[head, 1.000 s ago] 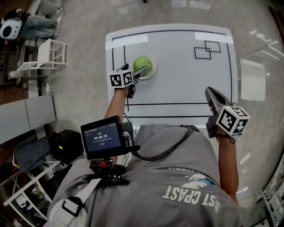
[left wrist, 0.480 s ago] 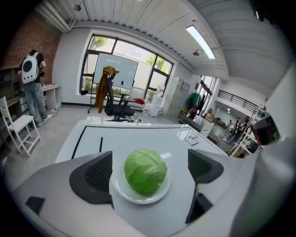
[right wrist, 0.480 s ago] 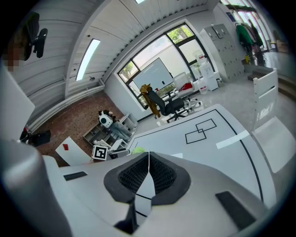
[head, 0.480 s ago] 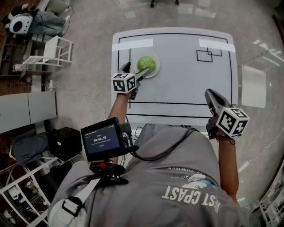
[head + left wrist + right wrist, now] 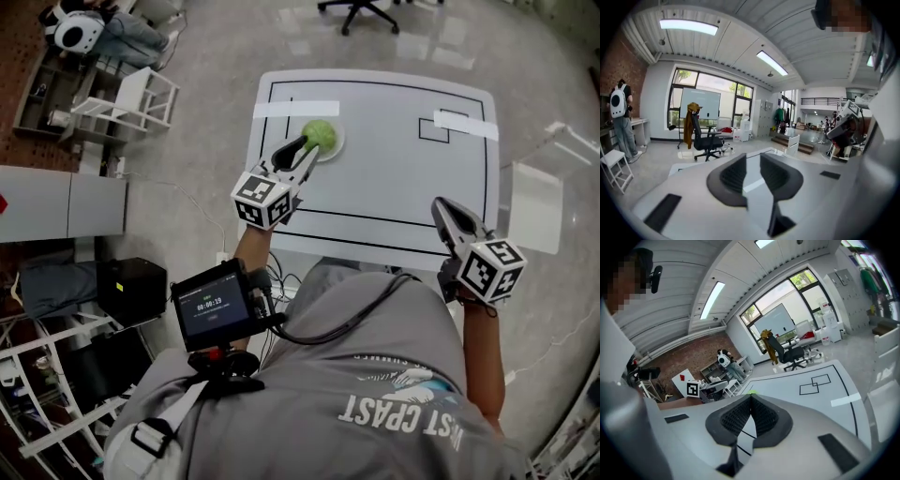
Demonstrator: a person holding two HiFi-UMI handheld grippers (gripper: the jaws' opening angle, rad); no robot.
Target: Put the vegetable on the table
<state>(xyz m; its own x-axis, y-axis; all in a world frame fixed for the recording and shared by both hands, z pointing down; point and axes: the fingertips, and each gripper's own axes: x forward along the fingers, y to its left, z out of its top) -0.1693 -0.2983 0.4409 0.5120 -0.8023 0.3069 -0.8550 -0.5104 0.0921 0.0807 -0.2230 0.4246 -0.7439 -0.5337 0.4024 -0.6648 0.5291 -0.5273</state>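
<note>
A round green vegetable (image 5: 321, 132) lies on a small white plate (image 5: 336, 148) at the far left of the white table (image 5: 394, 187). My left gripper (image 5: 302, 153) points at the plate from its near left side, tips at the plate's edge. In the left gripper view its jaws (image 5: 753, 164) are closing, a narrow gap still between them and nothing in it; the vegetable does not show there. My right gripper (image 5: 439, 202) hovers over the table's near right edge, shut and empty (image 5: 751, 398). A sliver of the green vegetable (image 5: 750, 392) peeks over its tips.
Black lines and two overlapping taped rectangles (image 5: 436, 127) mark the table. An office chair (image 5: 361, 9) stands beyond the far edge. To the left are a white rack (image 5: 141, 98) and a person with a panda backpack (image 5: 75, 33). A small screen (image 5: 214, 305) hangs on my chest.
The left gripper's jaws have narrowed from wide open beside the vegetable, and the gripper now sits a little nearer to me. The vegetable stays on its plate. The right gripper has hardly moved.
</note>
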